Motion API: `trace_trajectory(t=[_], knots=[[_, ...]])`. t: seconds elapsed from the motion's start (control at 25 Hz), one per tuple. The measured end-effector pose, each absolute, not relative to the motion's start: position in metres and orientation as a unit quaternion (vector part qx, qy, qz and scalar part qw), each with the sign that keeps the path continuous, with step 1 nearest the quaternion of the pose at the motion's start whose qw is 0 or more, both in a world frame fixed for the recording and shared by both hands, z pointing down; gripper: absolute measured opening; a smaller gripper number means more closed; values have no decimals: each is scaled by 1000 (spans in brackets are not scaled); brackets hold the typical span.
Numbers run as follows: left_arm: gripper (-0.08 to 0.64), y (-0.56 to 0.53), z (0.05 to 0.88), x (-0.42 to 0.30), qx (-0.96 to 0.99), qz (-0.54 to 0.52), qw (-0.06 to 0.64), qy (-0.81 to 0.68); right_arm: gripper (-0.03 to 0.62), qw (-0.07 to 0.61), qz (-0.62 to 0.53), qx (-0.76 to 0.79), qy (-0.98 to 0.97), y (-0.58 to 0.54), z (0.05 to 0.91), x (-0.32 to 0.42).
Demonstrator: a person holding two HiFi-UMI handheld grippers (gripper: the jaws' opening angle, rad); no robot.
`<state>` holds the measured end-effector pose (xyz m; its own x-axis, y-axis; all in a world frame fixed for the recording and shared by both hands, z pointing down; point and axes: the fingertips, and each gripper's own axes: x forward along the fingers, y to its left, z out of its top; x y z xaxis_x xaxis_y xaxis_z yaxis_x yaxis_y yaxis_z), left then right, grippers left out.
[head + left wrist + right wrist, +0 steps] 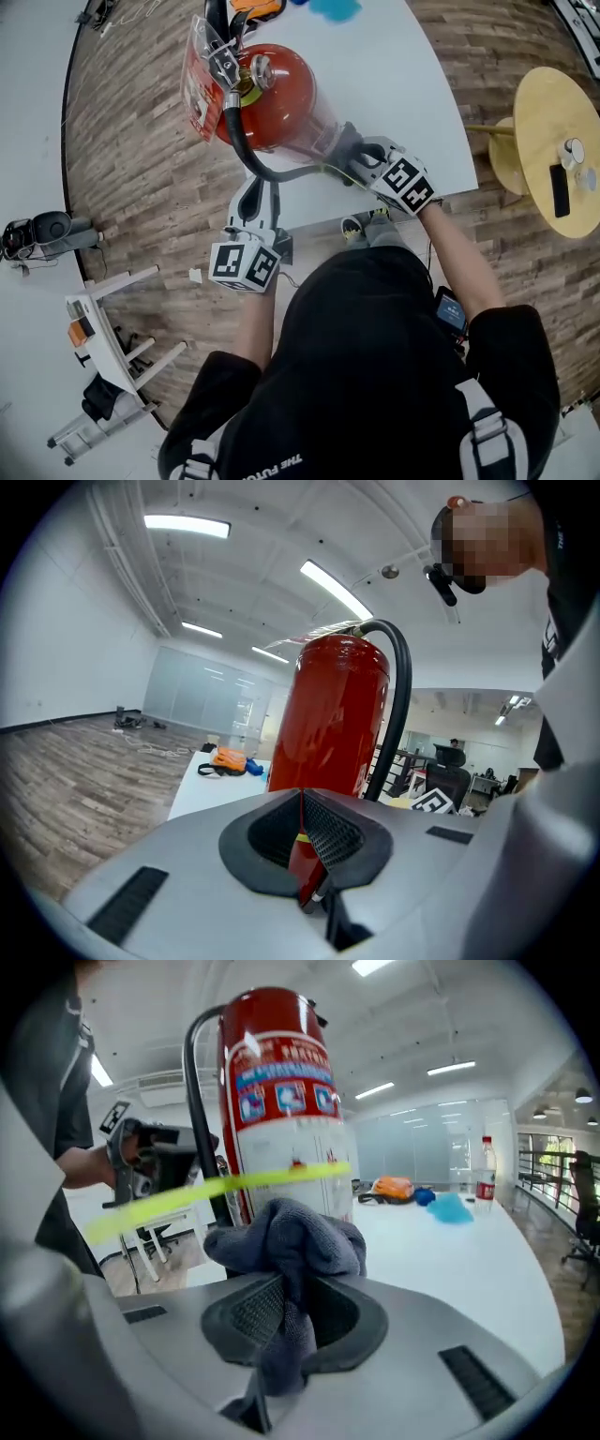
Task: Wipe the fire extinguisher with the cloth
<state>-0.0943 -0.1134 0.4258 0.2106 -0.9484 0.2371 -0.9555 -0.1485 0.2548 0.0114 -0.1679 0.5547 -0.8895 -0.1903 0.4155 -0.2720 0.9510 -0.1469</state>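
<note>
On table (412,94): 1 extinguisher (277,98); R gripper (295,1312) clamps 1 cloth (291,1237).

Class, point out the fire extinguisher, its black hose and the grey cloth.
fire extinguisher (281,1101): right gripper view, on its printed label.
black hose (404,691): left gripper view, on its upper curve.
cloth (295,1232): right gripper view, on its bunched top.

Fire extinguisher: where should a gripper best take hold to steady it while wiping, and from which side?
Probably the metal handle on top of the fire extinguisher, approached from above on the far side. The red body stands upright and is round and likely too wide for the jaws; the black hose loops down the near side.
</note>
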Motion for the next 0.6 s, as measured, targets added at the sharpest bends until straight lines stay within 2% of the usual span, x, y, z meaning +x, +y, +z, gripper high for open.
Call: trace_trajectory(t=[0.28,0.4,0.6], knots=[[23,-101,433,-109,740,26,184,-647,60,241,176,121,-947,-202,620,13],[23,-101,432,-113,735,30,183,-652,60,252,166,99,-948,-228,620,9],[23,-105,430,-112,734,36,177,-655,59,201,127,59,-969,-279,565,-32]])
